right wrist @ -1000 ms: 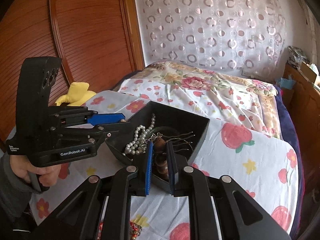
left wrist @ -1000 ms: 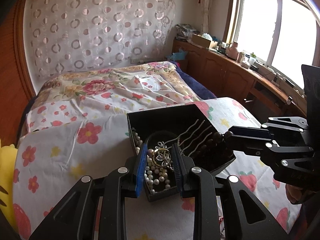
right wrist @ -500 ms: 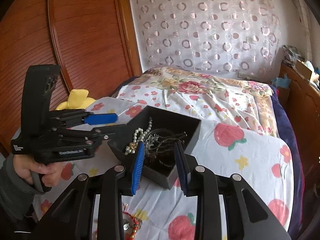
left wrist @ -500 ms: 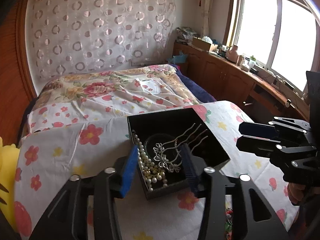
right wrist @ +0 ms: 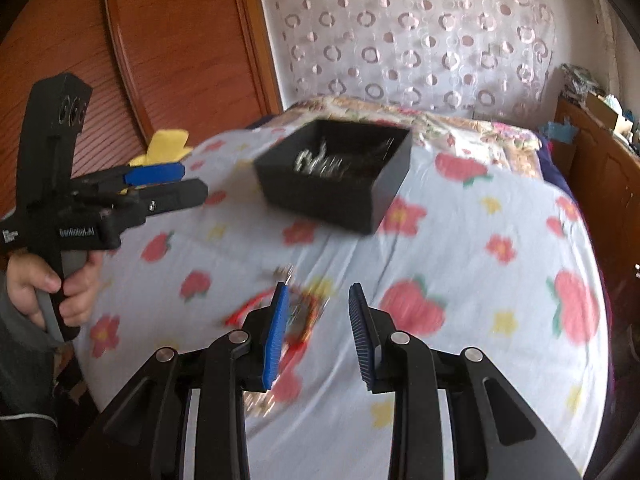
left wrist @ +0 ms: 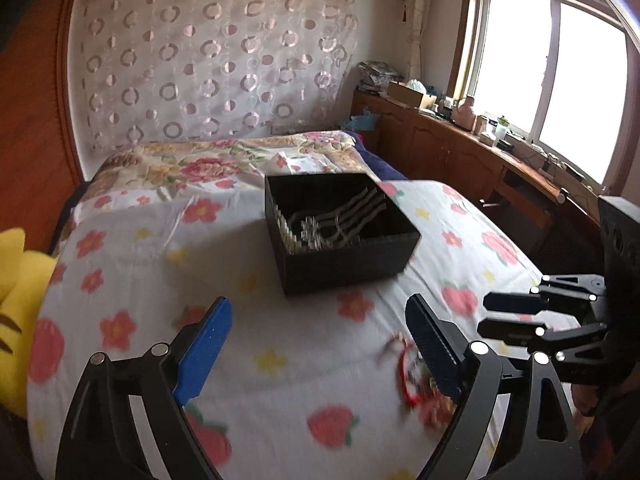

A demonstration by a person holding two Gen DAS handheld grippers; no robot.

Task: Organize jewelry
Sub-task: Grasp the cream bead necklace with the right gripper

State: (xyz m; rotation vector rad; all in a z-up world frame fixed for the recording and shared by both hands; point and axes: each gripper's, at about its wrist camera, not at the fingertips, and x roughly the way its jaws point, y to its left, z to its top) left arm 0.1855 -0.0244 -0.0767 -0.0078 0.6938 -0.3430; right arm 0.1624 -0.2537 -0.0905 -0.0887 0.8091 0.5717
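A black jewelry box (left wrist: 340, 232) sits on the floral sheet, holding pearls and a silver hair comb (left wrist: 340, 220); it also shows in the right wrist view (right wrist: 336, 176). A blurred red and gold piece of jewelry (left wrist: 416, 384) lies loose on the sheet, close to the right finger of my left gripper (left wrist: 318, 344), which is open and empty, well back from the box. My right gripper (right wrist: 318, 332) is open and empty above the same red jewelry (right wrist: 296, 312). Each gripper shows in the other view, the right (left wrist: 516, 316) and the left (right wrist: 168, 184).
The bed (left wrist: 160, 280) carries a white sheet with red flowers. A yellow plush toy (left wrist: 16, 292) lies at the left edge. A wooden wardrobe (right wrist: 168, 60) stands on the left, a wooden counter with clutter (left wrist: 480, 148) under the window on the right.
Both grippers have let go inside the box, opened wide and pulled back and away from it. The box now lies farther off, and the red jewelry on the sheet has come into view.
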